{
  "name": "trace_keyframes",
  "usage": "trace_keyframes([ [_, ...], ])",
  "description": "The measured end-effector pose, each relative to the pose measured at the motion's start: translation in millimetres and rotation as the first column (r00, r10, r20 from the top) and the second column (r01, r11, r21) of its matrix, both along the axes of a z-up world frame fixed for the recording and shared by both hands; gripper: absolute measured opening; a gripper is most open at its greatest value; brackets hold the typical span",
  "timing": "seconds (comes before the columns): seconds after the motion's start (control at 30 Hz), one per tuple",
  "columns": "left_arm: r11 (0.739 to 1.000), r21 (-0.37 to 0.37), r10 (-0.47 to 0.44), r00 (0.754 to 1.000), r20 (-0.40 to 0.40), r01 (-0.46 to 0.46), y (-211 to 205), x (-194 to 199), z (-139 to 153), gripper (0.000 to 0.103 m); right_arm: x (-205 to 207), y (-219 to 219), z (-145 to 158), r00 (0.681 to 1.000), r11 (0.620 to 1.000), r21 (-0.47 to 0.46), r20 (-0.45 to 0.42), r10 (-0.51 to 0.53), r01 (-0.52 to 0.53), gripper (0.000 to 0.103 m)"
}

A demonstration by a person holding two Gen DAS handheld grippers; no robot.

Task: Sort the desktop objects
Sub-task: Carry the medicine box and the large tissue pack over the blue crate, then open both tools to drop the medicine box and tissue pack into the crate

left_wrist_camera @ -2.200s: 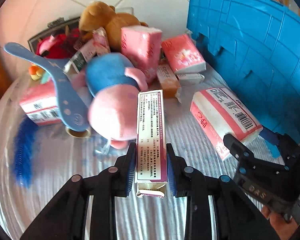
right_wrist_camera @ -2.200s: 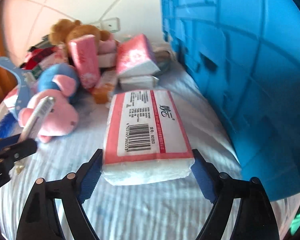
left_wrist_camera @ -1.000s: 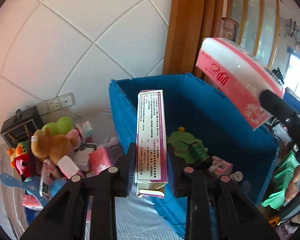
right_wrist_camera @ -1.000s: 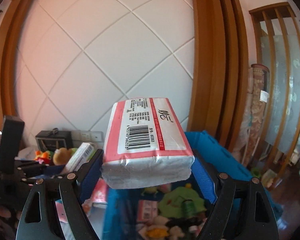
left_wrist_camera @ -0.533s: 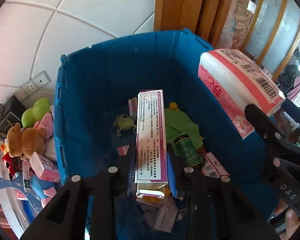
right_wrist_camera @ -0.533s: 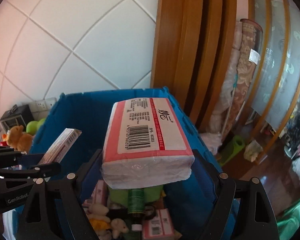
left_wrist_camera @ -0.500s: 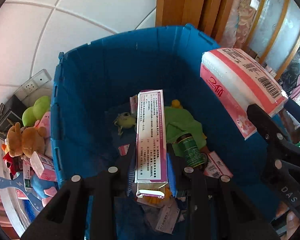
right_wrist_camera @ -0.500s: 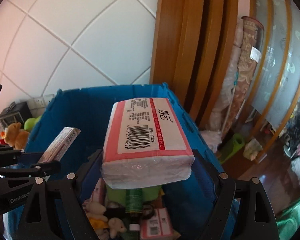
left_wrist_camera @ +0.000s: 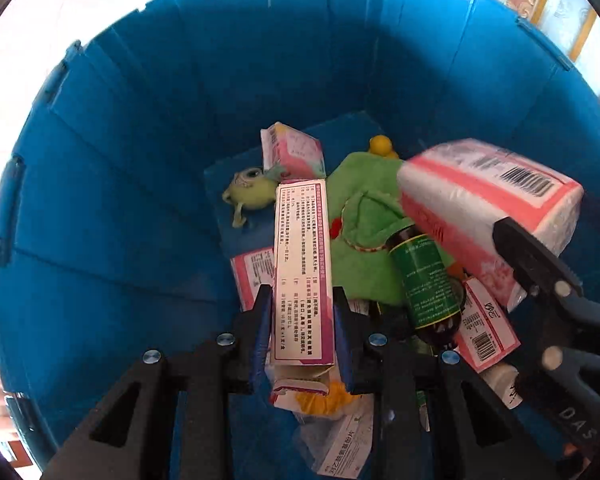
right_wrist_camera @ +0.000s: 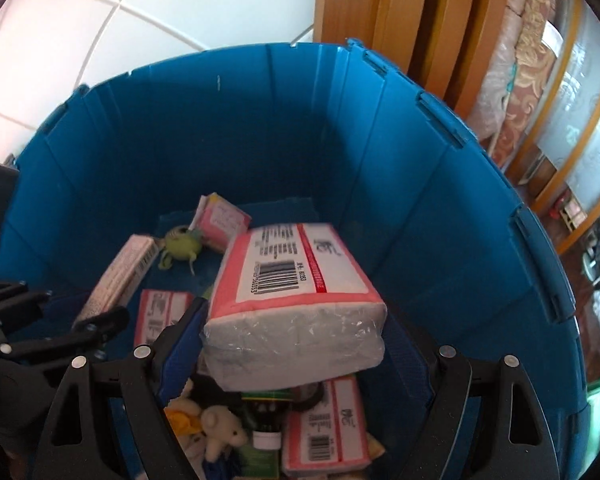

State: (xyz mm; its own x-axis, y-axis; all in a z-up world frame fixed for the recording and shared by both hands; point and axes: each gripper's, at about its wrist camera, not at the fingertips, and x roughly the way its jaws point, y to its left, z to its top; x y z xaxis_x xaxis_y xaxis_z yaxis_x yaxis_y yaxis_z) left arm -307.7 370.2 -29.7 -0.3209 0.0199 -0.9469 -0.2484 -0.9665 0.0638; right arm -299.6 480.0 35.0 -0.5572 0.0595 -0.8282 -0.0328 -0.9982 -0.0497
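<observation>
Landmark: a blue plastic crate [left_wrist_camera: 148, 184], seen from above in both wrist views; every place below is given against it.
Left gripper [left_wrist_camera: 302, 340]: fingers nearly closed, clamped on one long white-and-purple printed carton [left_wrist_camera: 302, 272], held above the items on the crate's floor.
Right gripper [right_wrist_camera: 296, 344]: fingers spread wide around one pink-and-white tissue pack [right_wrist_camera: 296, 312], barcode side up, inside the crate's walls and above its contents; the left finger lies against the pack's side, while contact on the right side is hard to tell.
Tissue packs lying in the crate: at least four pink-and-white ones, one at the far end [left_wrist_camera: 294, 150], one under the carton [left_wrist_camera: 254, 276], two near the close wall [left_wrist_camera: 486, 326].
Bottles: one dark bottle with a green label [left_wrist_camera: 426, 276], lying on the pile in the crate's middle.
Soft toys: one green one-eyed monster [left_wrist_camera: 250, 192] on the crate floor toward the far end; one larger green plush [left_wrist_camera: 360, 240] in the middle; a small white plush [right_wrist_camera: 222, 432] near the close wall.
Other small items: loose flat cartons at the close wall, too jumbled to count.
Room: white tiled wall [right_wrist_camera: 120, 12] behind the crate, wooden door frame [right_wrist_camera: 380, 12] to its far right, patterned fabric [right_wrist_camera: 528, 56] beyond that.
</observation>
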Motion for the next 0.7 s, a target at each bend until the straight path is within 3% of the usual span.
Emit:
trace_keyframes([
  [0.27, 1.000, -0.003, 0.002, 1.000, 0.009, -0.002, 2.6, -4.8, 1.9, 0.029, 0.9, -0.4, -1.9, 1.000, 1.000, 0.011, 0.010, 0.010, -0.010, 0.085],
  [0.37, 1.000, -0.020, 0.014, 1.000, 0.026, -0.013, 2.5, -7.9, -2.2, 0.045, 0.1, 0.0, -4.8, 1.000, 1.000, 0.006, 0.022, 0.016, -0.016, 0.086],
  [0.4, 1.000, -0.024, 0.015, 1.000, 0.024, -0.014, 3.0, -7.8, -2.5, 0.045, -1.2, 0.1, -5.4, 0.999, 1.000, 0.004, 0.027, 0.017, -0.017, 0.086],
  [0.5, 1.000, -0.022, 0.019, 1.000, 0.022, -0.018, 2.8, -7.4, -1.1, 0.046, -2.7, 1.1, -6.8, 0.999, 1.000, 0.004, 0.039, 0.011, -0.011, 0.089],
  [0.57, 0.999, -0.031, 0.035, 0.999, 0.027, -0.034, 0.7, -8.1, -1.7, 0.046, -3.5, 2.0, -6.3, 0.999, 1.000, 0.012, 0.041, 0.000, -0.001, 0.095],
  [0.6, 0.999, -0.027, 0.040, 0.999, 0.035, -0.039, -0.3, -9.3, -3.1, 0.046, -4.3, 2.7, -7.2, 0.999, 1.000, 0.022, 0.045, -0.009, 0.008, 0.103],
  [0.7, 0.999, -0.021, 0.044, 0.998, 0.049, -0.043, -1.3, -7.9, -2.9, 0.046, -7.5, 5.1, -12.3, 0.997, 1.000, -0.002, 0.080, -0.011, 0.011, 0.103],
])
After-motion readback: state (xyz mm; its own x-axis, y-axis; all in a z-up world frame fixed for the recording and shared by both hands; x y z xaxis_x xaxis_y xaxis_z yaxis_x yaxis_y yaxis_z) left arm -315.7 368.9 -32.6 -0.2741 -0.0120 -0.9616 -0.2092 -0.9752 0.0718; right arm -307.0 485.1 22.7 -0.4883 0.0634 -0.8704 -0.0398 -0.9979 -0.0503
